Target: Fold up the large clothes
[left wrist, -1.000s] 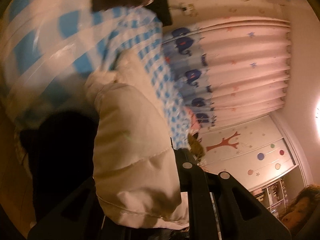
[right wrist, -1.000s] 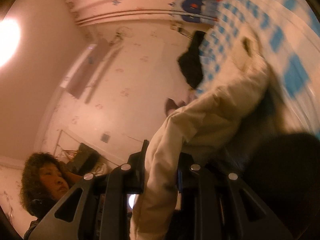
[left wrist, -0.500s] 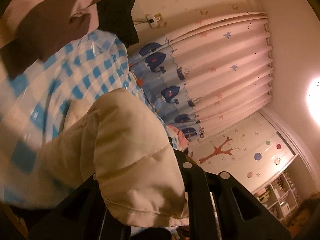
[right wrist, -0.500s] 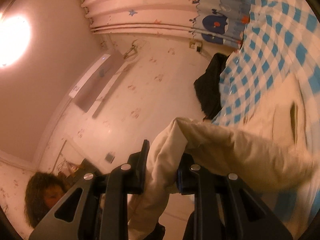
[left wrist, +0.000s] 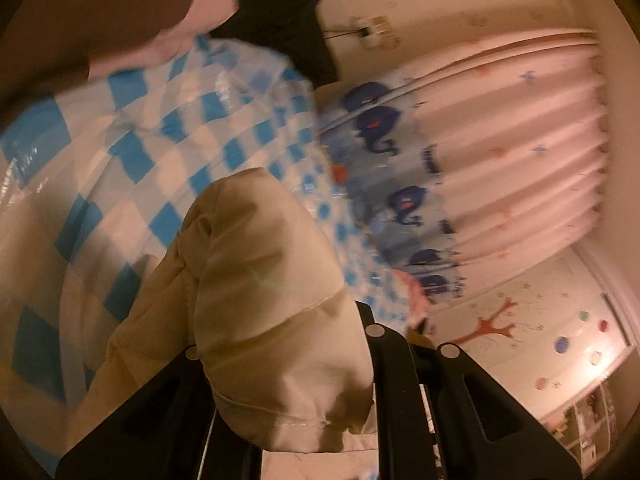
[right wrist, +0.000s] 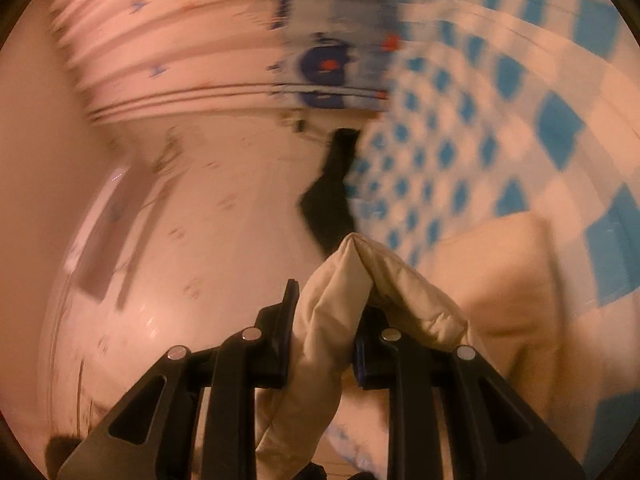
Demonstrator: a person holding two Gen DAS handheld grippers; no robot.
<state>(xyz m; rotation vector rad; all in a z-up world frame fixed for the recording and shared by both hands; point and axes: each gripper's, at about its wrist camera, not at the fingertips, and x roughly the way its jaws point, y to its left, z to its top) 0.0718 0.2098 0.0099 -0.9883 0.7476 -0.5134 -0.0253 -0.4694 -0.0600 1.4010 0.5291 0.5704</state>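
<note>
A cream padded jacket [left wrist: 264, 300] fills the lower middle of the left wrist view. It bulges over my left gripper [left wrist: 288, 364], which is shut on its hem and largely hidden by the fabric. In the right wrist view the same jacket [right wrist: 340, 308] is pinched into a peak between the black fingers of my right gripper [right wrist: 326, 320], which is shut on it. The rest of the jacket [right wrist: 512, 280] trails right onto a blue and white checked bed cover [right wrist: 480, 128]. Both views are motion blurred.
The checked bed cover [left wrist: 160, 140] lies under the jacket. A black garment [left wrist: 280, 12] and a brown and pink pillow [left wrist: 132, 20] sit at the bed's far end. A pink curtain with blue whales [left wrist: 480, 152] hangs beyond. A wall-mounted air conditioner [right wrist: 104, 228] shows at the left.
Both grippers have swung with the jacket still held. The bed cover takes up more of both views, and the person's head has left the right wrist view.
</note>
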